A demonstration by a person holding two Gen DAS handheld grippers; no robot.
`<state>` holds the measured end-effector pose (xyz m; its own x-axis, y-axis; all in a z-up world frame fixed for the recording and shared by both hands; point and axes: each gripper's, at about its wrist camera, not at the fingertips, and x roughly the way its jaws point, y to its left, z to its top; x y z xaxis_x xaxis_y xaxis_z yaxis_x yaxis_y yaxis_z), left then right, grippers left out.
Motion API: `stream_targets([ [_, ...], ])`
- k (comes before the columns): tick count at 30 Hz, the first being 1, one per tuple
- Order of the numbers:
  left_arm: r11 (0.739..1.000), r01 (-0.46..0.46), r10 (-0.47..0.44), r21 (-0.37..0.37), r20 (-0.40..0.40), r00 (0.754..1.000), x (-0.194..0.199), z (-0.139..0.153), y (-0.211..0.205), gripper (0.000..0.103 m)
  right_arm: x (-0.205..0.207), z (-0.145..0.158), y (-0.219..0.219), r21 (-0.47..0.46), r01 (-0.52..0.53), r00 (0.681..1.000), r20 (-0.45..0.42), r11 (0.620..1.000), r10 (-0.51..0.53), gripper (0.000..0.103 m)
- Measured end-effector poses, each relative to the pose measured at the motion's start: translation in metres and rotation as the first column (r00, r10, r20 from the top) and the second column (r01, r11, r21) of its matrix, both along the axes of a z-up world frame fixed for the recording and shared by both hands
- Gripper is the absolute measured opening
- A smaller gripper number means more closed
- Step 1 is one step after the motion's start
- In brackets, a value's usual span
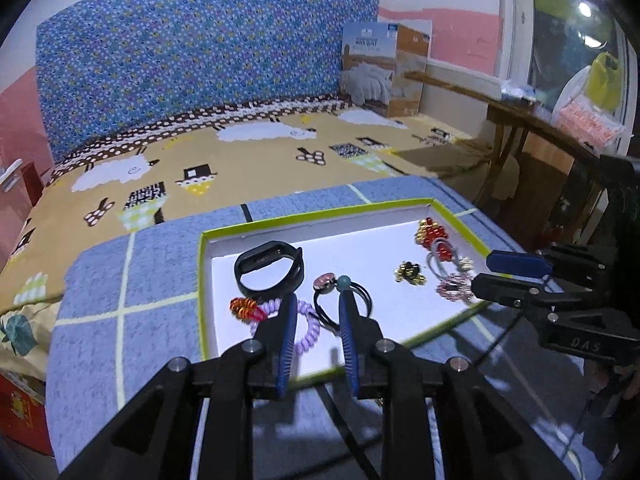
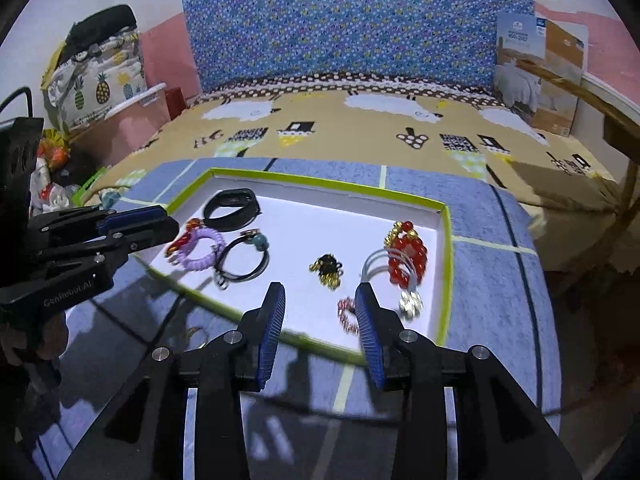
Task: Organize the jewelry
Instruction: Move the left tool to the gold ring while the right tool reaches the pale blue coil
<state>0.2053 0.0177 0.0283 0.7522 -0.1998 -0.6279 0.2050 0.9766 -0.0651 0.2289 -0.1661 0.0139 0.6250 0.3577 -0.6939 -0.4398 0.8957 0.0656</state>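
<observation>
A white tray with a green rim (image 1: pixel 460 216) (image 2: pixel 447 240) sits on a blue checked cloth. In it lie a black wristband (image 1: pixel 269 270) (image 2: pixel 230 209), a purple coil tie (image 1: pixel 306 330) (image 2: pixel 200 254), an orange-red piece (image 1: pixel 244 307) (image 2: pixel 182 238), a black hair tie with a bead (image 1: pixel 344 298) (image 2: pixel 242 258), a black-gold brooch (image 1: pixel 410 272) (image 2: pixel 327 270), a red bead bracelet (image 1: pixel 434 236) (image 2: pixel 406 254) and a pink bead ring (image 1: pixel 454 290) (image 2: pixel 347 314). My left gripper (image 1: pixel 316 304) is open and empty over the near left of the tray. My right gripper (image 2: pixel 320 296) is open and empty over the near right.
The cloth-covered stand (image 1: pixel 120 304) stands in front of a bed with a yellow sheep-pattern cover (image 1: pixel 240 152). A blue patterned headboard (image 2: pixel 352 28) and a quilt box (image 1: pixel 384 68) stand behind. A wooden table (image 1: pixel 532 120) is at the right.
</observation>
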Motion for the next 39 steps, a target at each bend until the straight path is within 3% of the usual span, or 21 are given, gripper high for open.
stream_targets([
  [9, 1.000, 0.000, 0.001, -0.031, 0.044, 0.999, -0.052, 0.013, 0.001, 0.022, -0.050, 0.017, -0.011, 0.048, -0.012, 0.999, 0.037, 0.999, 0.011, 0.037],
  [21, 0.999, 0.026, -0.023, -0.046, 0.057, 0.998, -0.093, 0.012, 0.001, 0.022, -0.089, 0.013, -0.010, 0.042, -0.052, 0.998, 0.032, 0.998, 0.051, 0.037],
  [39, 0.997, 0.066, -0.066, -0.038, -0.011, 0.998, -0.081, -0.013, 0.002, 0.022, -0.082, -0.020, 0.011, 0.022, -0.082, 0.995, -0.054, 0.996, 0.083, 0.037],
])
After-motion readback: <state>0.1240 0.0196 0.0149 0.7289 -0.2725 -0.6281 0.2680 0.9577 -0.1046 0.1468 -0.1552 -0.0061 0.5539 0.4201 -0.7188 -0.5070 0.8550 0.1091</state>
